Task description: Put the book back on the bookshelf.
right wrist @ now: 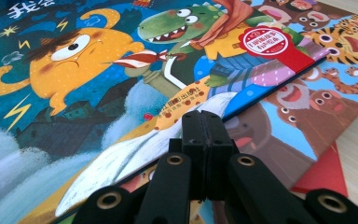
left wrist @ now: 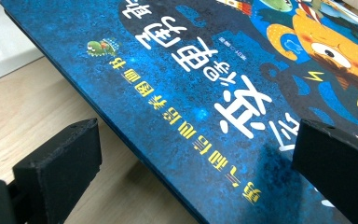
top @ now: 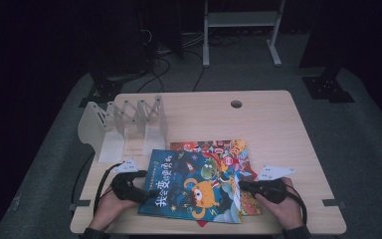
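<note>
Both your forearms come in from the near edge, wrists low and hands wrapped around the gripper bodies; your left hand (top: pixel 110 205) holds the left gripper (top: pixel 146 194) pointing inward to your right, its jaws standing wide apart in the left gripper view; your right hand (top: pixel 284 208) holds the right gripper (top: pixel 240 185) pointing inward to your left, its two jaws pressed flat together; each gripper's grey three-cornered plate faces up, cables trailing back past your wrists.
</note>
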Demonstrator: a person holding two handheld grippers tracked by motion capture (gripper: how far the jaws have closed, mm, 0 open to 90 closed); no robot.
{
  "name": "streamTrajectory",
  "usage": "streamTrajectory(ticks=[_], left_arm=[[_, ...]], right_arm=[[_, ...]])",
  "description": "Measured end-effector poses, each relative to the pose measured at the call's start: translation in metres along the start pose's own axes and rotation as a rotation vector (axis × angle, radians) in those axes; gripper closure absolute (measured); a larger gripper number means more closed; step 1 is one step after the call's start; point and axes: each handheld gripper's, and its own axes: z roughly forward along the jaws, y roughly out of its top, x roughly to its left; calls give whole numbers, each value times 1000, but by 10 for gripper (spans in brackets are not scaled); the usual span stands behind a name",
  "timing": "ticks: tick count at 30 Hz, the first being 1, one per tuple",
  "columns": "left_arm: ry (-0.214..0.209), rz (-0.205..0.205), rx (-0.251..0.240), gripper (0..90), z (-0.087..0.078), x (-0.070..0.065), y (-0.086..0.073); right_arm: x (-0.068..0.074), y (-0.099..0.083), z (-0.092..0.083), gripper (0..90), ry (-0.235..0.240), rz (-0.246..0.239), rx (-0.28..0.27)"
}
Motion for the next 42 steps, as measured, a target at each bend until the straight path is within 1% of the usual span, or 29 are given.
streamTrajectory(ticks=[1,3,4,5,9,12,19,21,27,28,30,39,40,42], left_arm=[[6,3,-3,3,-2,0,-1],[6,2,2,0,-3,0,-2],[4,-6,-1,0,-3,0,-3],[-6,-16,-2,0,-4,1,-6],[-20,-19,-1,0,-5,2,-8],[-21,-20,0,0,-5,2,-8],[-14,-39,-5,0,-9,6,-10],[-32,-64,-9,0,-9,7,-12],[-51,-88,-12,0,-7,9,-14],[-74,-110,-10,0,-6,10,-15],[-91,-122,-7,0,-4,10,-16],[-96,-150,-4,0,-7,14,-18],[-99,-161,-3,0,-7,15,-19],[-99,-161,-3,0,-7,16,-19]], right_arm=[[1,0,1,886,0,-1,-1],[2,1,1,886,1,0,0],[3,2,3,886,0,-4,0],[3,2,3,886,0,-7,-1],[6,4,6,887,-3,-9,3],[8,5,7,887,-3,-16,6],[13,8,11,888,0,-28,8],[15,9,13,888,1,-36,8],[16,11,15,889,-7,-47,11],[17,11,15,889,-8,-47,10],[18,11,16,889,-5,-50,8],[24,15,21,889,16,-56,12],[25,16,23,889,19,-58,15],[25,17,23,889,19,-63,15]])
